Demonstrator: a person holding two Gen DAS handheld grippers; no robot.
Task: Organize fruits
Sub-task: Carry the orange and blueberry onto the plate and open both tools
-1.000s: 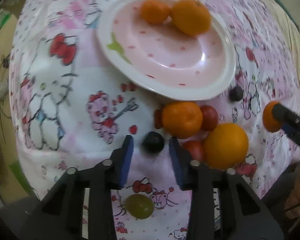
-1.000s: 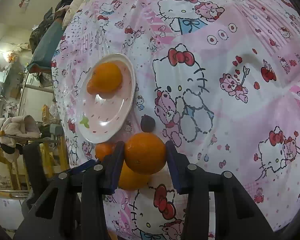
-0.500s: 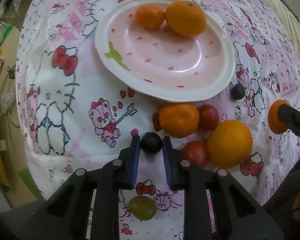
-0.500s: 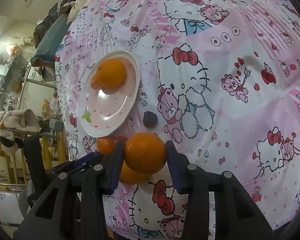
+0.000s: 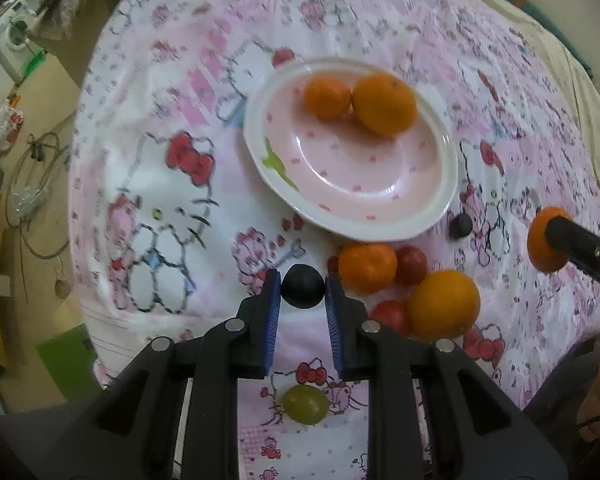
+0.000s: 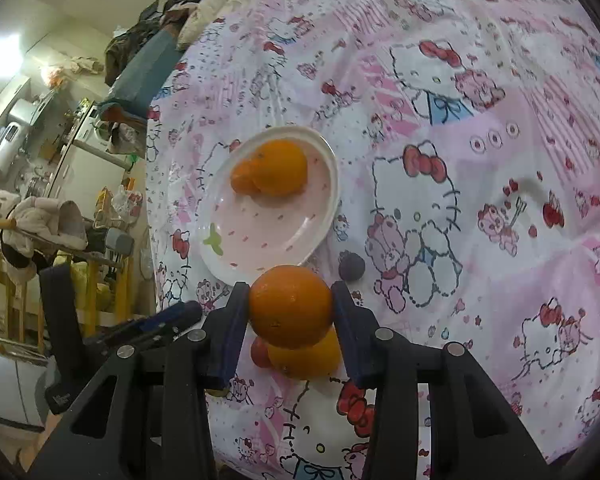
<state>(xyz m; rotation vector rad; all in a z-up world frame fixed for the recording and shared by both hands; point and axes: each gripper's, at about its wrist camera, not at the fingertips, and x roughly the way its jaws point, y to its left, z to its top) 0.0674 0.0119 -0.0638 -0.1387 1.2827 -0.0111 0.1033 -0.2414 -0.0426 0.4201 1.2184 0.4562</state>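
since a second ago the left gripper [image 5: 302, 287] has closed its blue pads on the dark grape [image 5: 302, 286] it was straddling and lifted it off the cloth, and the right gripper [image 6: 291, 307] has risen too, so the plate [image 5: 260, 128] now sits farther down both views. the left jaws stand narrow, pinching the small dark grape at their tips, above the pink cartoon-cat tablecloth [image 5: 172, 184]. the right jaws are partly apart, clamped on a mandarin [image 6: 290, 306] that fills the gap between the pads; in the left view that same mandarin shows at the right edge, half hidden by a black finger.

the pink, white-rimmed plate holds two citrus fruits touching each other at its far side: a small mandarin [image 5: 327, 95] and a larger orange [image 5: 385, 103]. below the plate's near rim, on the cloth, lie a loose mandarin [image 5: 366, 267], a red tomato [image 5: 411, 265] touching it, a second red tomato [image 5: 390, 317] and a big orange [image 5: 444, 305] beside that. another dark grape [image 5: 460, 225] lies just off the plate's right rim. a green grape [image 5: 305, 404] lies near the table's front edge, seen between the left gripper's arms.
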